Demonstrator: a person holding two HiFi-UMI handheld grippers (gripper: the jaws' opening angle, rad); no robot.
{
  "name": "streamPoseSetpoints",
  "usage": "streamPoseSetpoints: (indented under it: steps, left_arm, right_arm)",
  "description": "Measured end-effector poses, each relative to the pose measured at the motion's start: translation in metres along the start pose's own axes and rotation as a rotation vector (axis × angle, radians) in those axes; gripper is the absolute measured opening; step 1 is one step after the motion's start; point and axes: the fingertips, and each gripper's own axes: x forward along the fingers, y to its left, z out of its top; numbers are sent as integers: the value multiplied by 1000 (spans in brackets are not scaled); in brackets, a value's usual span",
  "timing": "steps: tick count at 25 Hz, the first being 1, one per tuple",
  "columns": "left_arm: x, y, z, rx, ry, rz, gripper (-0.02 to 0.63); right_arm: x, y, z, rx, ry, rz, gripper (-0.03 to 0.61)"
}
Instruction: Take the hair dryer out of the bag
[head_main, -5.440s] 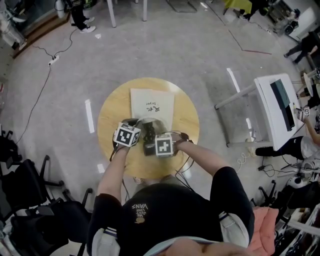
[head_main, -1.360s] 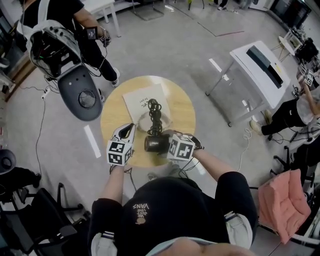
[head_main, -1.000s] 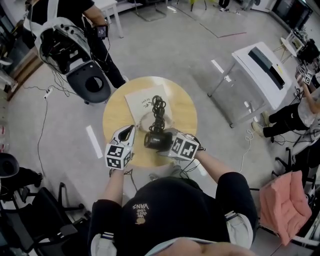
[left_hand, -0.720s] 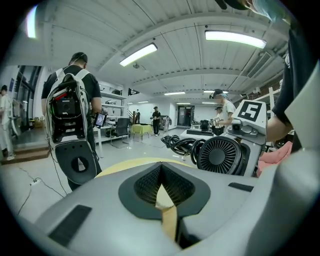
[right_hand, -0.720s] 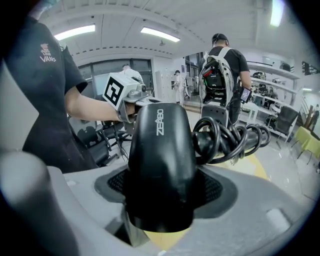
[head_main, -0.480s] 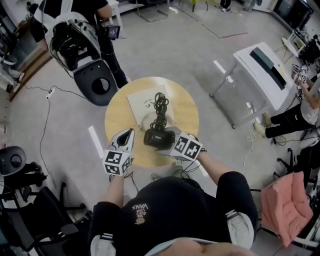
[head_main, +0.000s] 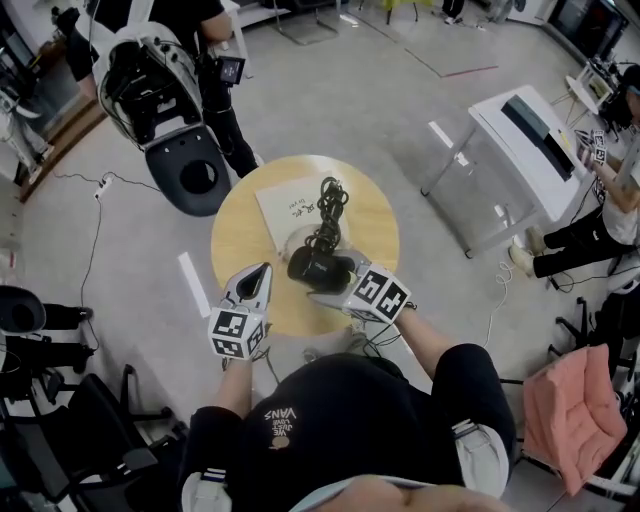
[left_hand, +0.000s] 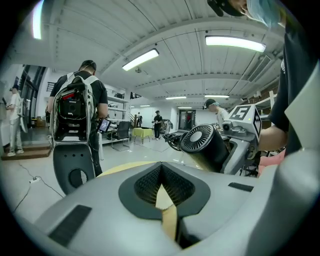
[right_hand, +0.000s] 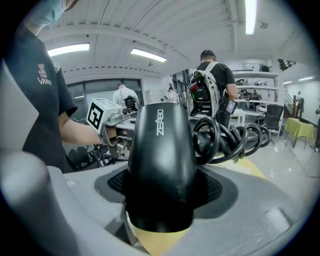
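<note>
Right gripper view was full of the hair dryer (right_hand: 160, 160). The right gripper (right_hand: 160, 220) stood wide, its fingers (right_hand: 260, 215) clamped across the fat black barrel, and the coiled cord (right_hand: 235, 137) was bunched at the far side. By the look of it the shell was hard, glossy plastic: stiff, not fragile, but smooth enough to slip. It probably had real weight at the motor end, so a hold round the barrel seemed sound. The cord was springy and loose, a poor place to grab and likely to snag.

Left gripper view showed the left gripper (left_hand: 162, 200) with its fingers (left_hand: 100, 210) pressed together on nothing. The dryer's round grille sat just beyond them, apart from them.

From the head view, the dryer was up over the round bench (head_main: 235, 235). What looked like the slack clear bag (head_main: 298, 240) lay beneath it, and the cord trailed across a paper sheet (head_main: 283, 203). Whether the cord's tail had left the bag could not be made out.
</note>
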Motion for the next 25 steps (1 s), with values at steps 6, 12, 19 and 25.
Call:
streamPoseSetpoints:
  steps: [6,12,19,25]
  left_arm:
    - [-6,-5,2,-13,-22,-3,11]
    - [-8,-10,7,-27,-36,-2,12]
    - [-12,-15,9,-22,-49,-1,12]
    - [-12,-21,13,-34,-65,-9,12]
  right_arm:
    - [-4,0,18,27,-87,-29,350]
    - [-10,-1,31,75,-179,-20,350]
    - [-17,-1,36,143,-268,-1,350]
    - [-22,-1,40,194,-334,14,350]
